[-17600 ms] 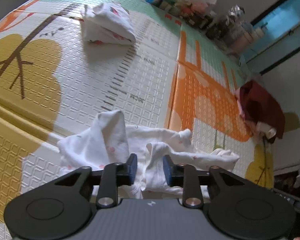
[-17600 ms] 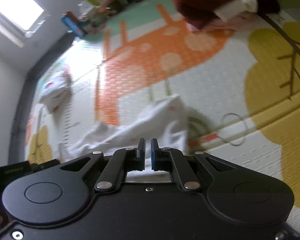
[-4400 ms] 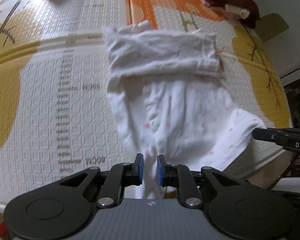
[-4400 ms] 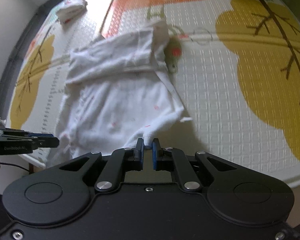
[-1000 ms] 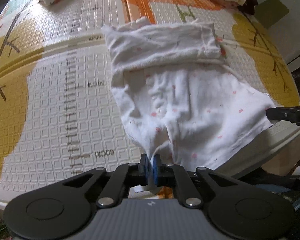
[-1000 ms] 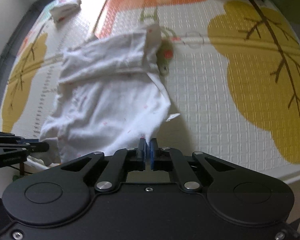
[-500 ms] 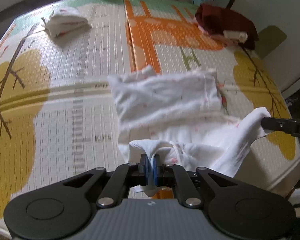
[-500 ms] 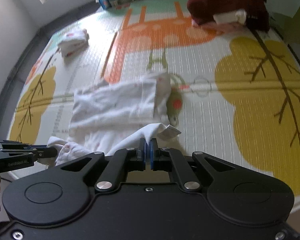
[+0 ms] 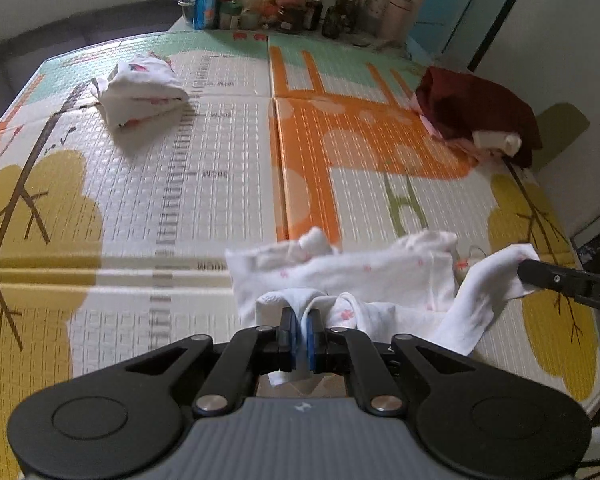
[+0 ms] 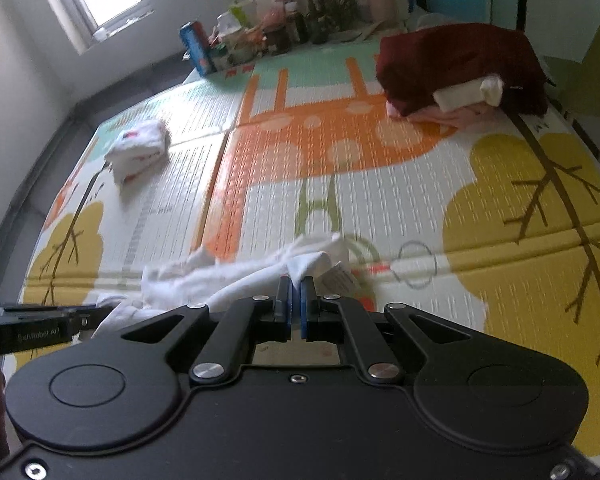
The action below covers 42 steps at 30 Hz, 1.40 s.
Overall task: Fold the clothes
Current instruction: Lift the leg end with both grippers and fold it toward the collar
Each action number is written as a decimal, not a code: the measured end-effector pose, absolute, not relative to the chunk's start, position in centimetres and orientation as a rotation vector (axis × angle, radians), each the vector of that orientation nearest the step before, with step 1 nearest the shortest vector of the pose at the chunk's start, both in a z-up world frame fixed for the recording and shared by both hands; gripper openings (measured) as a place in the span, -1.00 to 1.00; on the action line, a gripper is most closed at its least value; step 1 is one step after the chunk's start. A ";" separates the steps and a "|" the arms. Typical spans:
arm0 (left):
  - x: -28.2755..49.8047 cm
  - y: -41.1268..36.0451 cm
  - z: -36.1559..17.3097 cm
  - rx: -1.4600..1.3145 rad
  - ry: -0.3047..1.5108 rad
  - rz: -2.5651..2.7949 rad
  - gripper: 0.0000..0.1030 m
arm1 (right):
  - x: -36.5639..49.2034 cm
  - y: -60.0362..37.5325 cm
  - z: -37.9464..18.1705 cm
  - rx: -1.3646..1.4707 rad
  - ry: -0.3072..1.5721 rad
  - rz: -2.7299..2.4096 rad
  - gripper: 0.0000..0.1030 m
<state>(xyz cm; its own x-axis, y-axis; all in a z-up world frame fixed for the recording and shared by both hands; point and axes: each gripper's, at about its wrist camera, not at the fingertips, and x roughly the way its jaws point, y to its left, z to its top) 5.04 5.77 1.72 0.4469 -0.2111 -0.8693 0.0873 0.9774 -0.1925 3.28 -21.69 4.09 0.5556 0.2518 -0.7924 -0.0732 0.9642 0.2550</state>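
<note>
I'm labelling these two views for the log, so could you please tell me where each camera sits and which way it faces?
Left wrist: on the left gripper, facing down across the play mat; its fingers pinch the white garment, and the right gripper shows at right.
Right wrist: on the right gripper, facing likewise; the left gripper shows at left.
Shared: garment, folded white bundle, dark red pile.

The left tongs point steeply downward, their blue-padded jaws pinched together on a fold of white cloth. The right tongs tilt down in the same way, jaws clamped on another edge of the same cloth. The two sit side by side, each one's tip showing at the edge of the other's view.
</note>
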 end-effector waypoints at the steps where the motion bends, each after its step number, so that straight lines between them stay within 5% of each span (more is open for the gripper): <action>1: 5.5 5.8 1.6 -0.129 1.093 -0.179 -0.89 | 3.8 -21.7 3.9 0.208 0.964 0.187 -0.94; 15: 10.1 6.6 -1.1 -0.201 1.136 -0.056 -0.74 | 9.3 -22.3 0.5 0.264 1.010 0.084 -0.91; 20: 11.0 7.3 -1.8 -0.212 1.147 0.031 -0.20 | 10.4 -23.4 -0.7 0.306 1.023 0.030 -0.74; 42: 9.5 9.3 1.3 -0.251 1.056 0.096 0.08 | 6.3 -23.3 1.0 0.289 1.001 0.155 -0.70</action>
